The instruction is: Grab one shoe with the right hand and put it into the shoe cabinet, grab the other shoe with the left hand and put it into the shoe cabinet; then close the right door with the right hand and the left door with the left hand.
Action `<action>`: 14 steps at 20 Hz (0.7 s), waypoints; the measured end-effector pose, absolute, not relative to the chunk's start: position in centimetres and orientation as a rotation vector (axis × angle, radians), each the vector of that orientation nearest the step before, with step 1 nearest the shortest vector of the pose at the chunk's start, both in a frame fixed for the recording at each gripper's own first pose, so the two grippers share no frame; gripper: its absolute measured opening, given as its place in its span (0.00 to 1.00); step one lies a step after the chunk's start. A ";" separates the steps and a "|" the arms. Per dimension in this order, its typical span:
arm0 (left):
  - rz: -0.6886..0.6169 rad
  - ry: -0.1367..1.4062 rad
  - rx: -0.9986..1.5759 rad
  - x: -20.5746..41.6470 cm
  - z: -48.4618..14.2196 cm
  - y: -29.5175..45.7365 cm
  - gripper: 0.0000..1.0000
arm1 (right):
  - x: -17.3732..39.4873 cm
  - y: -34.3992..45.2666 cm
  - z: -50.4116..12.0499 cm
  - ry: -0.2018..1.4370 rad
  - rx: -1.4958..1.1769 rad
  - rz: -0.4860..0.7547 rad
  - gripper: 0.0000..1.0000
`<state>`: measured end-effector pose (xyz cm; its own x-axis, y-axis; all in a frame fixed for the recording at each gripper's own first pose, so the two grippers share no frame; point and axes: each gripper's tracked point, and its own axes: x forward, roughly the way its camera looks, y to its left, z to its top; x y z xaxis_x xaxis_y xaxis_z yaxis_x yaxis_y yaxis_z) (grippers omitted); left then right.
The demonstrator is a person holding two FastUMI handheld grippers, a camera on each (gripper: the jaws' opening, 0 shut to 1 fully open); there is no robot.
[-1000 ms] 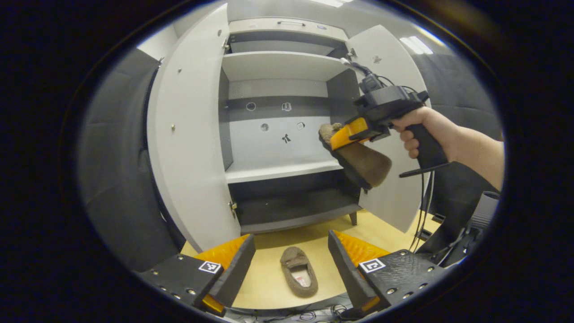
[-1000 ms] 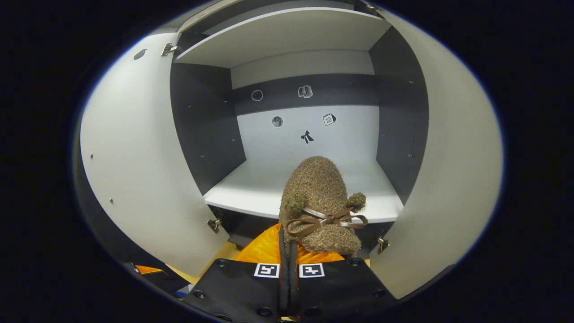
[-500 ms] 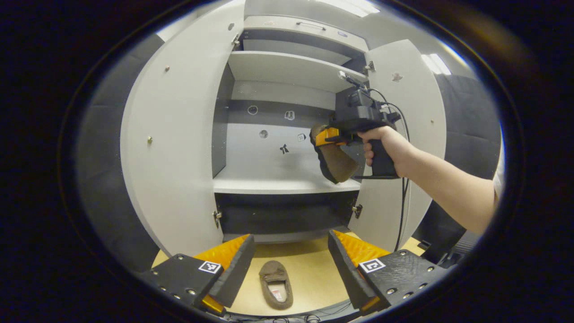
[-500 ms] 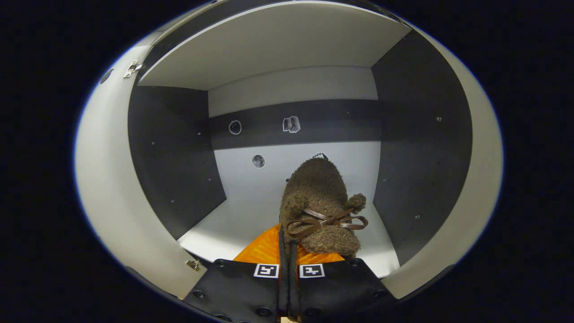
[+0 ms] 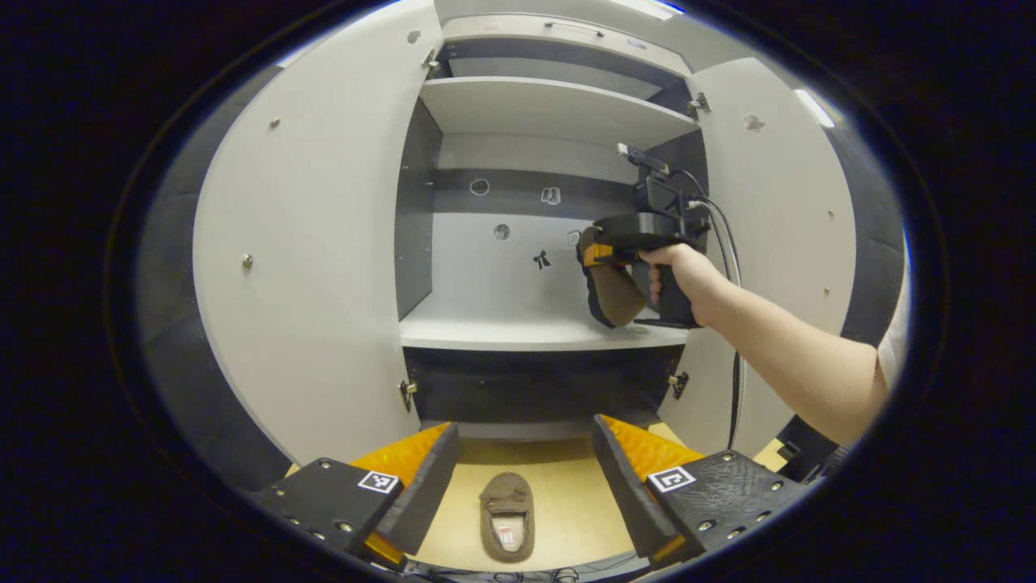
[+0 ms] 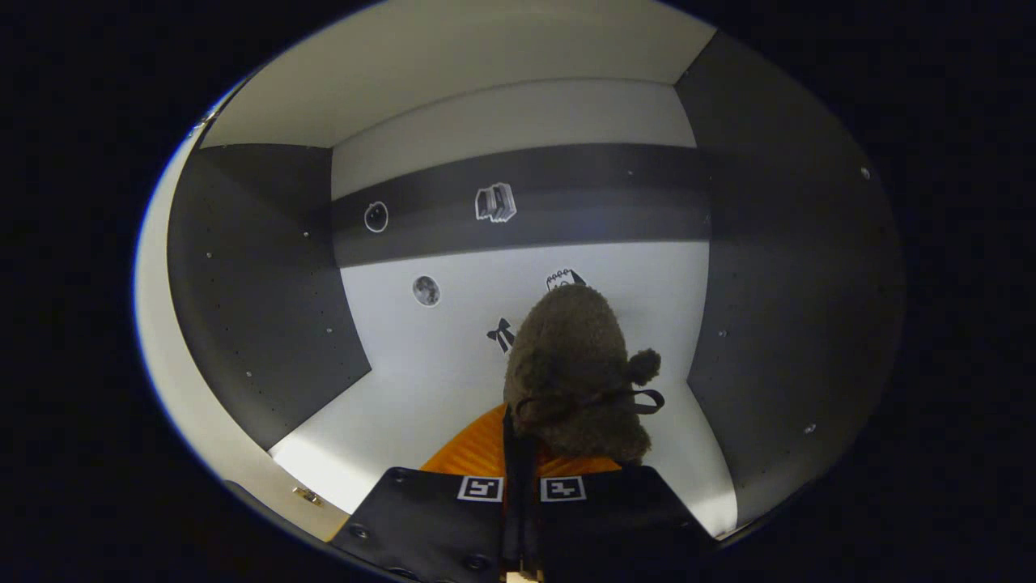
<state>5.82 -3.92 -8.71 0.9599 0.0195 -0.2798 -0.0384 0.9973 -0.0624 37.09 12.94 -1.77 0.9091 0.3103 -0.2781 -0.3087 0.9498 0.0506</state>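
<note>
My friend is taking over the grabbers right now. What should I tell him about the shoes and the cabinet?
Right gripper: shut on the first shoe, holding it inside the shoe cabinet above the middle shelf; from these views I can't tell if it touches the shelf yet.
Left gripper: open, holding nothing, hovering over the second shoe, which lies on the wooden floor in front of the cabinet.
Left door and right door: both open.
Done: first shoe picked up and brought in.
Left: release it, put the second shoe in with the left gripper, close the right door, then the left.
</note>
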 end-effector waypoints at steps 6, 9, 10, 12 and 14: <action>0.086 0.300 -0.049 5.8 -8.6 -4.6 1.00 | 37.9 13.5 -2.7 0.265 0.017 0.343 0.12; 0.093 0.318 -0.070 6.2 -9.1 -5.3 0.95 | 37.6 13.8 -3.0 0.286 0.016 0.357 0.13; 0.099 0.317 -0.074 6.3 -9.1 -5.4 0.95 | 37.4 13.6 -3.5 0.298 0.002 0.345 0.21; 0.111 0.311 -0.076 6.6 -8.9 -5.5 0.95 | 36.5 14.2 -3.9 0.317 -0.004 0.389 0.37; 0.119 0.306 -0.080 6.6 -8.7 -5.4 0.95 | 35.4 14.5 -3.7 0.315 -0.014 0.406 0.68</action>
<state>6.58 -5.41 -8.69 0.9466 0.1051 -0.3047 -0.1292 0.9898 -0.0602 35.38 14.54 -3.69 0.8710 0.3862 -0.3038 -0.3906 0.9193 0.0488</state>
